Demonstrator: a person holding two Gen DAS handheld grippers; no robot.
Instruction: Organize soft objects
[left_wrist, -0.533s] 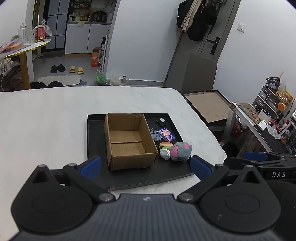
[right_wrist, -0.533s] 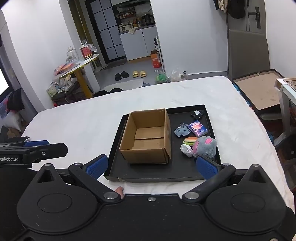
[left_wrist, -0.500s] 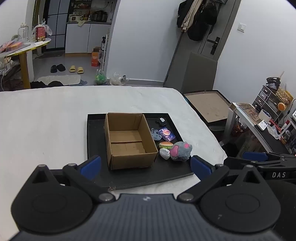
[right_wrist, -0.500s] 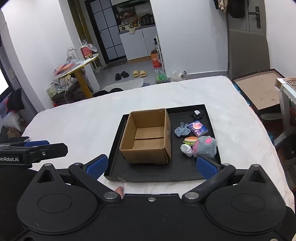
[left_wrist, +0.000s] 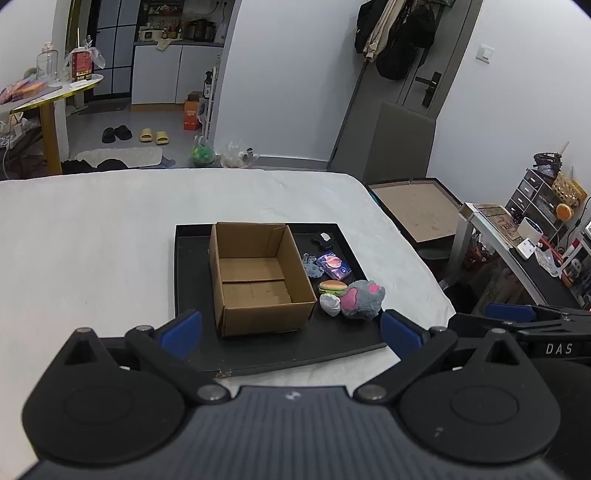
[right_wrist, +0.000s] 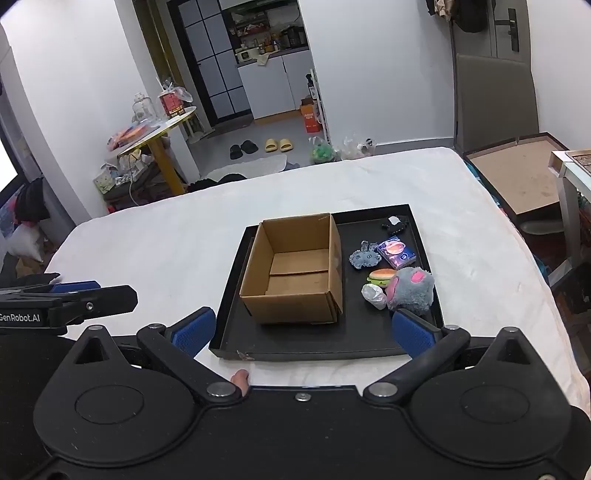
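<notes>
An open, empty cardboard box (left_wrist: 258, 277) (right_wrist: 295, 273) stands on a black tray (left_wrist: 192, 251) (right_wrist: 369, 336) on the white table. Right of the box lie a grey-and-pink plush (left_wrist: 364, 299) (right_wrist: 412, 290), a burger toy (left_wrist: 332, 286) (right_wrist: 382, 275), a white crumpled item (left_wrist: 330, 304) (right_wrist: 373, 295), a blue-grey plush (left_wrist: 312, 266) (right_wrist: 364, 257), a purple packet (left_wrist: 332, 265) (right_wrist: 397, 253) and a small black item (left_wrist: 323, 240) (right_wrist: 395, 223). My left gripper (left_wrist: 291, 328) and right gripper (right_wrist: 303, 330) hover open and empty before the tray's near edge.
The tray lies on a white-covered table (left_wrist: 92, 240) whose right edge drops off near a framed board (left_wrist: 417, 206) on the floor. A cluttered desk (left_wrist: 517, 243) stands at the right. A yellow-legged table (right_wrist: 159, 133) stands at the far left.
</notes>
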